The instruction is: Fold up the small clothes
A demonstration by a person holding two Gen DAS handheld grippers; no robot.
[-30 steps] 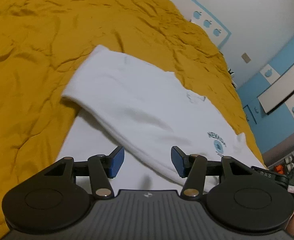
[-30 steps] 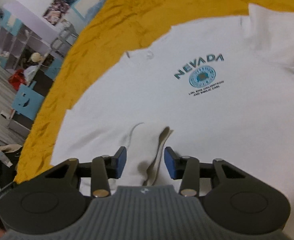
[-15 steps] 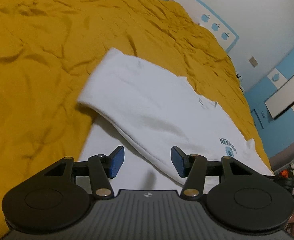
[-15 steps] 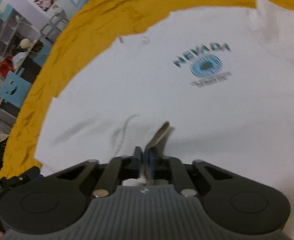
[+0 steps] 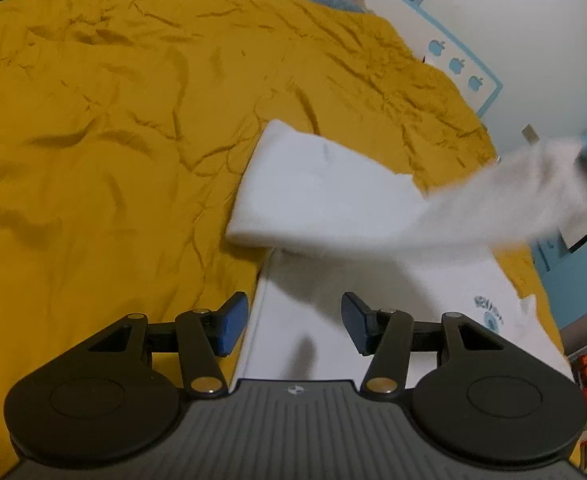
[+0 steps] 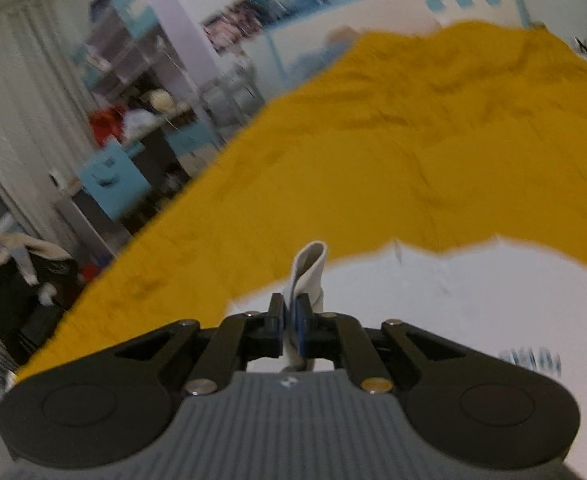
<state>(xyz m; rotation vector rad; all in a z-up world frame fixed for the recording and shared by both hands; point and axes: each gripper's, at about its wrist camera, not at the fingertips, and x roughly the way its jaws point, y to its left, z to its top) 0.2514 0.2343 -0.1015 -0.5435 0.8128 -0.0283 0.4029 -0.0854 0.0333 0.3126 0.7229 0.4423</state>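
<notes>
Your right gripper [image 6: 289, 328] has just pinched the white shirt's [image 5: 333, 188] sleeve and lifted it off the bed [image 5: 113, 120], starting a fold; your left gripper [image 5: 295, 322] hangs spread, empty.

Right clamped, left open.
My right gripper [image 6: 289, 320] has its jaws pinched tight on white fabric; my left gripper [image 5: 295, 322] hangs angled down, jaws apart, gripping nothing.

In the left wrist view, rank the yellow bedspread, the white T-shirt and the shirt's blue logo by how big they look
1. yellow bedspread
2. white T-shirt
3. blue logo, far the smallest
</notes>
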